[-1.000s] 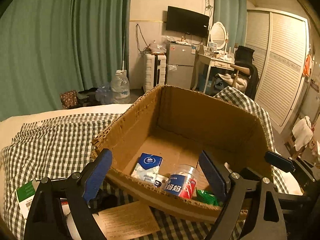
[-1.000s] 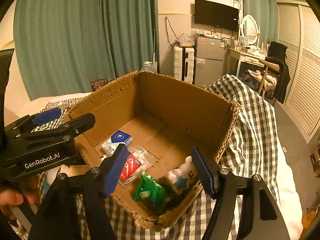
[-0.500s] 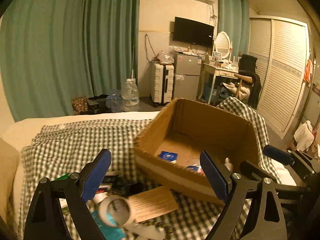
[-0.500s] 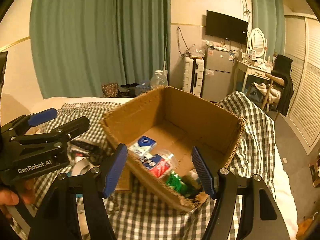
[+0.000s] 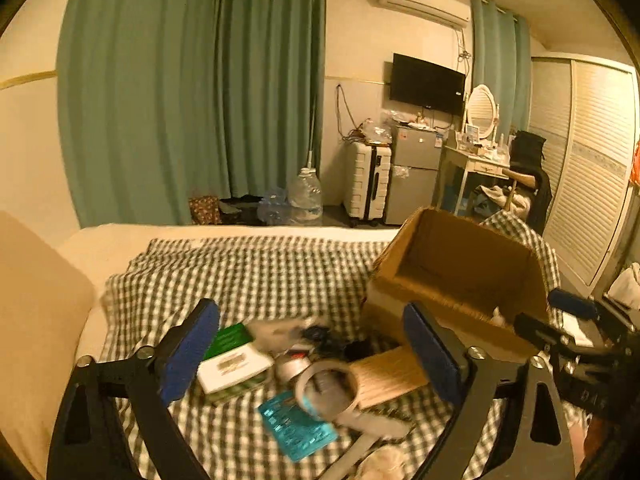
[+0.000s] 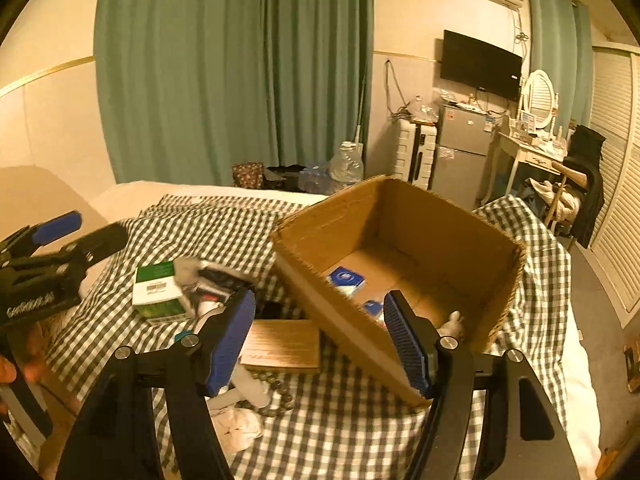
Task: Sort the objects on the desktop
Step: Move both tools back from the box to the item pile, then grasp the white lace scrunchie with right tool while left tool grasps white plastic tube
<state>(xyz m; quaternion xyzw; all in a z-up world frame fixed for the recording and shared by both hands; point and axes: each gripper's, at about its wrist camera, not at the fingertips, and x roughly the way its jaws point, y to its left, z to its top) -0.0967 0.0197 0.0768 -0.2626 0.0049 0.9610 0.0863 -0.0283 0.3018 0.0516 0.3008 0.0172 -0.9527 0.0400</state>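
Jaws of the left gripper (image 5: 312, 354) opening wide over the pile, with nothing between the pads; jaws of the right gripper (image 6: 320, 340) standing parted and empty, framing the near wall of the cardboard box (image 6: 400, 264).

Hovering above the checked cloth (image 5: 256, 264) on the bed, not yet touching anything. Lying loose toward the near edge of the bed: a green-and-white carton (image 5: 232, 364), a tape roll (image 5: 328, 390), a teal packet (image 5: 298, 426), a tan card (image 6: 282, 344) just beside the box. Sitting already inside the box: a blue-and-white pack (image 6: 346, 280), plus something pale at its near corner, possibly a small figure, too blurred to say.

Risking from here: pinching the cloth together with the thin packet, dragging neighbours along. Crowding the tape roll against the packet, so closing on one may knock the other. Nudging the light box with the right gripper, sliding it on the soft bedding. Working near the bed's edge, so anything slipping may drop to the floor.
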